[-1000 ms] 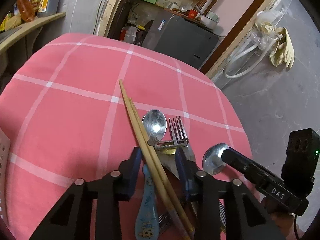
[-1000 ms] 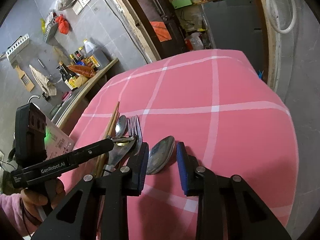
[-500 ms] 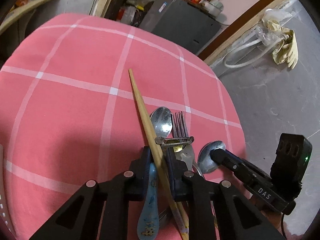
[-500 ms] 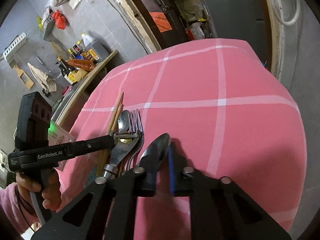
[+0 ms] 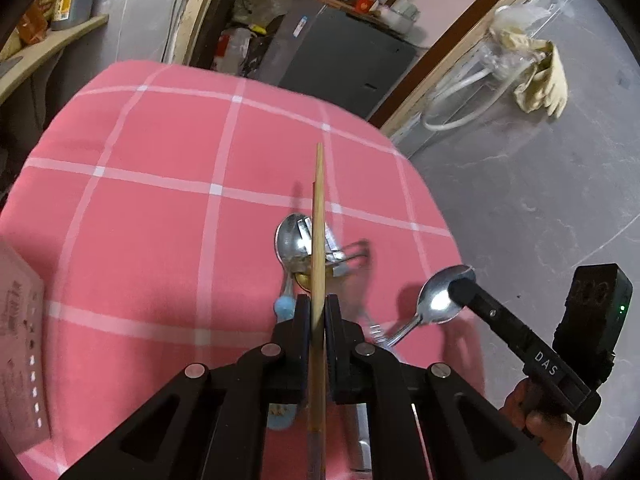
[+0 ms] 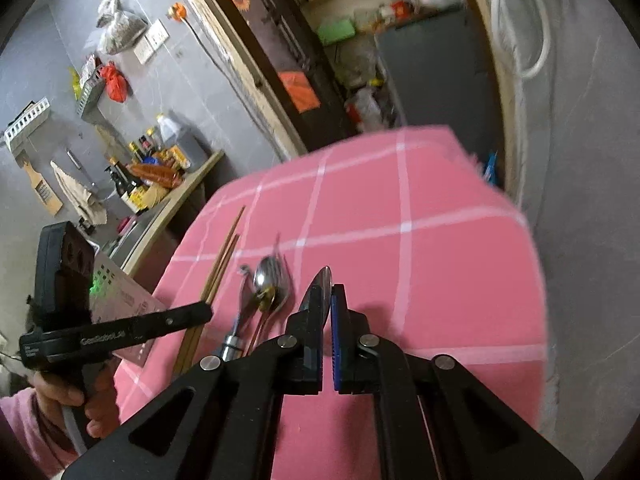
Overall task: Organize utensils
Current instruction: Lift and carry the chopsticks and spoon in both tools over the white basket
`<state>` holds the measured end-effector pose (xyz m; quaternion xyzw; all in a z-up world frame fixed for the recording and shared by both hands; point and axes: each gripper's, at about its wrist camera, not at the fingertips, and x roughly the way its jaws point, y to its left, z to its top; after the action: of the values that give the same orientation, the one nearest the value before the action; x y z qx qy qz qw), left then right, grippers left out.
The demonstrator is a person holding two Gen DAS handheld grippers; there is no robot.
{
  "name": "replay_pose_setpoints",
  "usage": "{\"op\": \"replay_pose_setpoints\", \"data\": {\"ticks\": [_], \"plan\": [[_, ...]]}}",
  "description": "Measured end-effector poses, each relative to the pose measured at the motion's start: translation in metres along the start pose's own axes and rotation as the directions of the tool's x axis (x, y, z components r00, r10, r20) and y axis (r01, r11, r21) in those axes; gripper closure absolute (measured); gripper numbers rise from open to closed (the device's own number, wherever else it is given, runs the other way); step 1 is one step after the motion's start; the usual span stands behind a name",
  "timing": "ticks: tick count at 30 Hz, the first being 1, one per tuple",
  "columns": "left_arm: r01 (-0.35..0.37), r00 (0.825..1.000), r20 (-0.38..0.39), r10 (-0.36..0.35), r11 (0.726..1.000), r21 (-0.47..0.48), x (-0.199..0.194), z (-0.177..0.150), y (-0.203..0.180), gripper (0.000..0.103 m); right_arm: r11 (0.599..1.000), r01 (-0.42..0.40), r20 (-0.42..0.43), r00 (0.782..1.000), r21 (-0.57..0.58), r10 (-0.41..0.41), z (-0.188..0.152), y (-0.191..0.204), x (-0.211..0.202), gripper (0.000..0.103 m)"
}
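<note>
Hand-held gripper left (image 5: 318, 312) clamps chopsticks (image 5: 319, 216), right one (image 6: 331, 312) clamps a spoon (image 6: 323, 280); both lifted, needing sorted placement toward twelve o'clock.

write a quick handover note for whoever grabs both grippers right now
Left gripper: shut on the wooden chopsticks, lifted off the pink checked tablecloth.
Right gripper: shut on the bowl of a plain steel spoon, also raised.
On the cloth: a small pile with a second steel spoon, a fork, a peeler and a blue-handled spoon.
Done: two pickups. Left: put both down sorted, then sort the pile.
</note>
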<state>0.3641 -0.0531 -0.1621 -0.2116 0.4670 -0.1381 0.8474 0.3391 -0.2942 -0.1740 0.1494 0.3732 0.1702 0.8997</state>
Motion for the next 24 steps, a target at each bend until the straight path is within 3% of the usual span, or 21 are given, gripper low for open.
{"op": "replay_pose_setpoints", "data": {"ticks": [5, 10, 19, 24], "plan": [[0.033, 0.996, 0.076, -0.035, 0.999, 0.024, -0.031, 0.0, -0.006, 0.096, 0.994, 0.089, 0.102, 0.991, -0.06, -0.082, 0.019, 0.017, -0.029, 0.101], [0.064, 0.979, 0.191, -0.073, 0.997, 0.049, -0.07, 0.008, -0.015, 0.096, 0.979, 0.166, 0.197, 0.97, -0.114, -0.142, 0.039, 0.044, -0.062, 0.101], [0.092, 0.938, 0.329, -0.106, 0.994, 0.058, -0.135, 0.026, -0.009, 0.096, 0.975, 0.17, 0.296, 0.948, -0.143, -0.122, 0.062, 0.099, -0.1, 0.101], [0.074, 0.9, 0.428, -0.084, 0.996, 0.04, -0.185, 0.035, 0.004, 0.096, 0.974, 0.128, 0.349, 0.935, -0.186, -0.056, 0.072, 0.141, -0.111, 0.101]]}}
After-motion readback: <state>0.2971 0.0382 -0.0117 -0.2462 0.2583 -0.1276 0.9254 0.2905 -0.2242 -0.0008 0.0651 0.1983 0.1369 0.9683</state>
